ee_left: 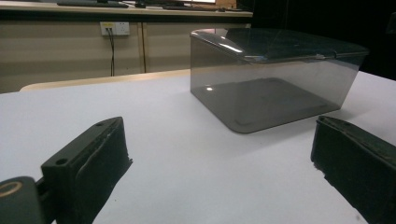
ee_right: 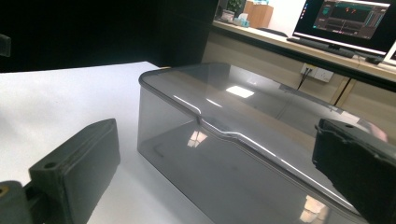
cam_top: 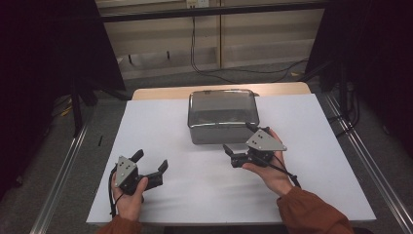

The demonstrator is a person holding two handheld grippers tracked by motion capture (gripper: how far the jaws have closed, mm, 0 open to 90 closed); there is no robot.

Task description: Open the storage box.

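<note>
A smoky transparent box (cam_top: 222,116) with a closed lid sits at the back middle of the white table (cam_top: 311,161), and nothing shows inside it. My left gripper (cam_top: 151,161) rests low at the front left, open, well short of the box. In the left gripper view its jaws stand wide apart (ee_left: 219,135) with bare table between them and the box (ee_left: 275,79) ahead to the right. My right gripper (cam_top: 238,137) hovers open just before the box's front right corner. In the right gripper view (ee_right: 217,140) the box (ee_right: 210,93) looms close between the jaws.
The table's wooden far edge (cam_top: 160,91) lies behind the box. Metal rails (cam_top: 63,170) run along both sides of the table, and black cables (cam_top: 209,68) trail over the floor beyond. A monitor (ee_right: 348,23) stands on a bench.
</note>
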